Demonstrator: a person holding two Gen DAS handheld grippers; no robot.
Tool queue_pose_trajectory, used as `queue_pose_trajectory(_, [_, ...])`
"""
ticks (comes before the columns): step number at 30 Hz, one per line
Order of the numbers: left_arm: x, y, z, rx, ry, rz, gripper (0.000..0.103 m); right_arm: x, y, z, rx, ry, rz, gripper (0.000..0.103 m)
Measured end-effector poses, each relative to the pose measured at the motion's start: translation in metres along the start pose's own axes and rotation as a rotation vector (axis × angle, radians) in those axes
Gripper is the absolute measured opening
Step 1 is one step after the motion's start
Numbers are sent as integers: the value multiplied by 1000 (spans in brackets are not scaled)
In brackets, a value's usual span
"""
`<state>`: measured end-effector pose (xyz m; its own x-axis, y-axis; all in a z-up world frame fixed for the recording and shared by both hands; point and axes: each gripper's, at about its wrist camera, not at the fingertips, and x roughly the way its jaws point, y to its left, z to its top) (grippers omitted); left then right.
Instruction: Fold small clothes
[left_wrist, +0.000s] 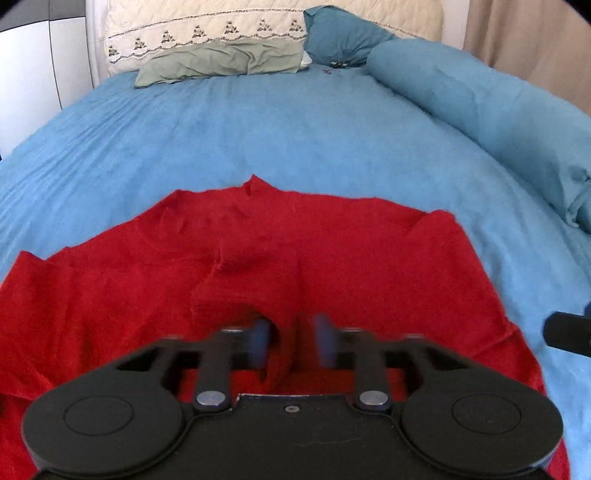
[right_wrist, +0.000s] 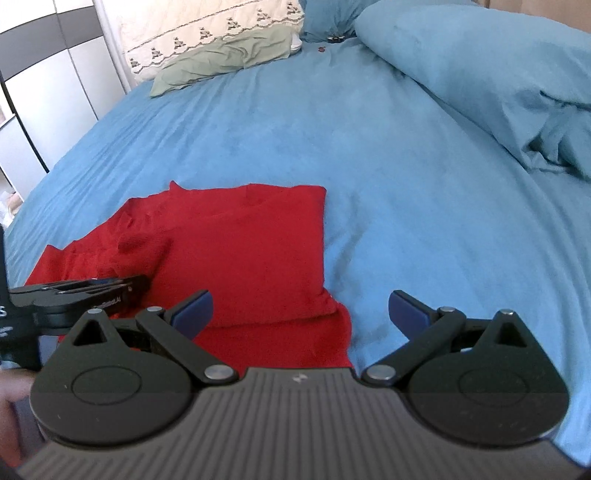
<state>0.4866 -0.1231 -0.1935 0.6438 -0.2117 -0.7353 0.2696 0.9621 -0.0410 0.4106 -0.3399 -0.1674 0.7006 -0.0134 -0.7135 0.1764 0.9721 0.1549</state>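
A red garment (left_wrist: 332, 266) lies on the blue bedspread (left_wrist: 258, 129), its right side folded over in the right wrist view (right_wrist: 258, 251). My left gripper (left_wrist: 291, 343) is low over the garment's near part, with a raised fold of red cloth between its blurred blue pads; the pads stand a little apart. It also shows at the left of the right wrist view (right_wrist: 77, 290). My right gripper (right_wrist: 299, 314) is open and empty, hovering over the garment's right near corner.
A rolled blue duvet (left_wrist: 480, 103) runs along the bed's right side. A green pillow (left_wrist: 221, 61) and a cream quilted pillow (left_wrist: 207, 26) lie at the head. White wardrobe doors (right_wrist: 48, 92) stand left of the bed.
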Motion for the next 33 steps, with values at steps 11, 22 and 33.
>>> queue_pose_trajectory(11, [-78,106,-15,-79,-9,177,73,15,93,25,-238,21,83,103])
queue_pose_trajectory(22, [-86,195,-43,-171,23,319,73,106,201,2,-441,132,55,70])
queue_pose_trajectory(33, [-99,198,-51,-190,29,299,72,96,135,23,-73,123,-18,33])
